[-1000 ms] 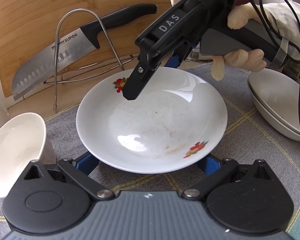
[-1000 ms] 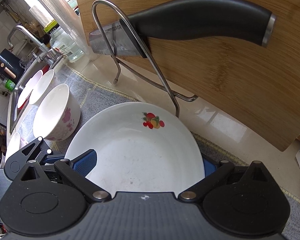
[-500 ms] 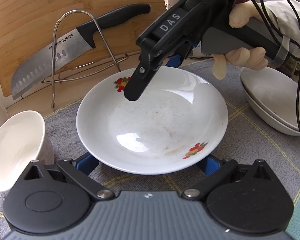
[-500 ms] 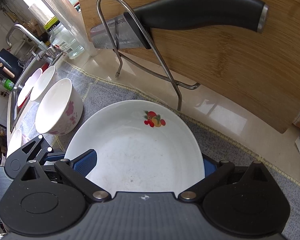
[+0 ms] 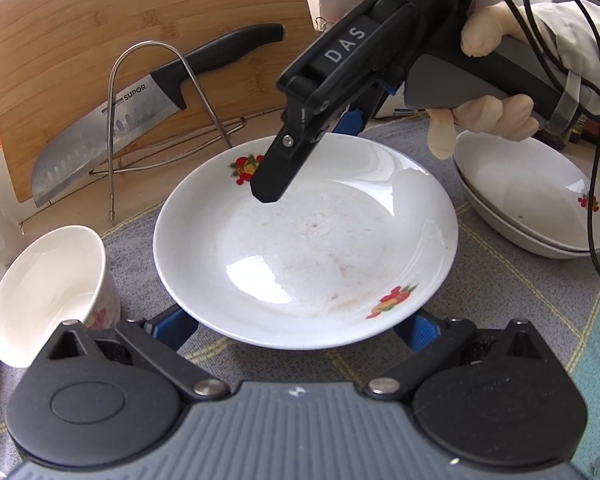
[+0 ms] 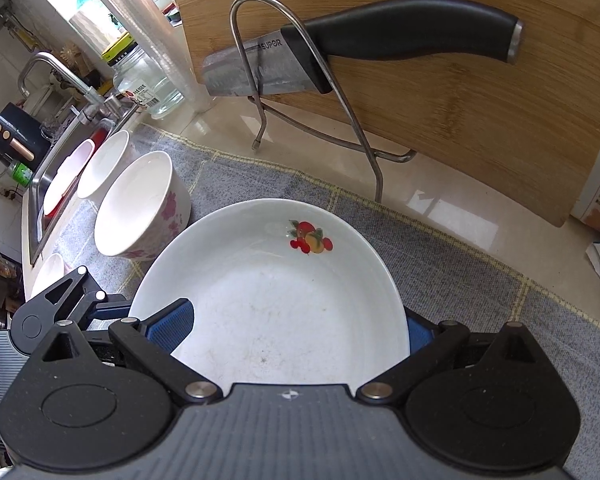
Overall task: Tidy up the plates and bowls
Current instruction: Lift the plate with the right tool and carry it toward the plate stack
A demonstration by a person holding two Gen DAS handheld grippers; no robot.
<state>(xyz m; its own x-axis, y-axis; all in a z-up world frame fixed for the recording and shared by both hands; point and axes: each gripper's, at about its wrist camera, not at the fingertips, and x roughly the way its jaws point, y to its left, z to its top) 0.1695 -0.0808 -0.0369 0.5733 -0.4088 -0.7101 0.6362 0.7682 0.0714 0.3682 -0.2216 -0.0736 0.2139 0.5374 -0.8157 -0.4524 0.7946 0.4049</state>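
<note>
**A:** From the left, what's shifted?

**B:** The floral bowl (image 5: 52, 280), left of the fruit-print plate (image 5: 300, 240), has slid toward the edge of the left wrist view. The Supor knife (image 5: 112, 136) in its wire rack behind the plate has drifted left too.

**A:** And the plate itself?

**B:** It's unmoved relative to the left gripper (image 5: 296, 322). That gripper's fingers are spread wide, with their blue pads tucked under the plate's near rim. The right gripper (image 6: 294, 324) is also spread, straddling the far rim with one finger over the plate and one below.

**A:** So the plate is travelling with both?

**B:** I'd say so. It looks cradled rather than pinched.

**A:** What's to its right?

**B:** The stack of two matching plates (image 5: 532, 208) on the grey mat (image 5: 500, 288) has come nearer, though it isn't touching yet.

**A:** What does that mean for the task?

**B:** Probably that this plate is headed onto that stack. With such a loose hold, it could slip if tilted.
</note>
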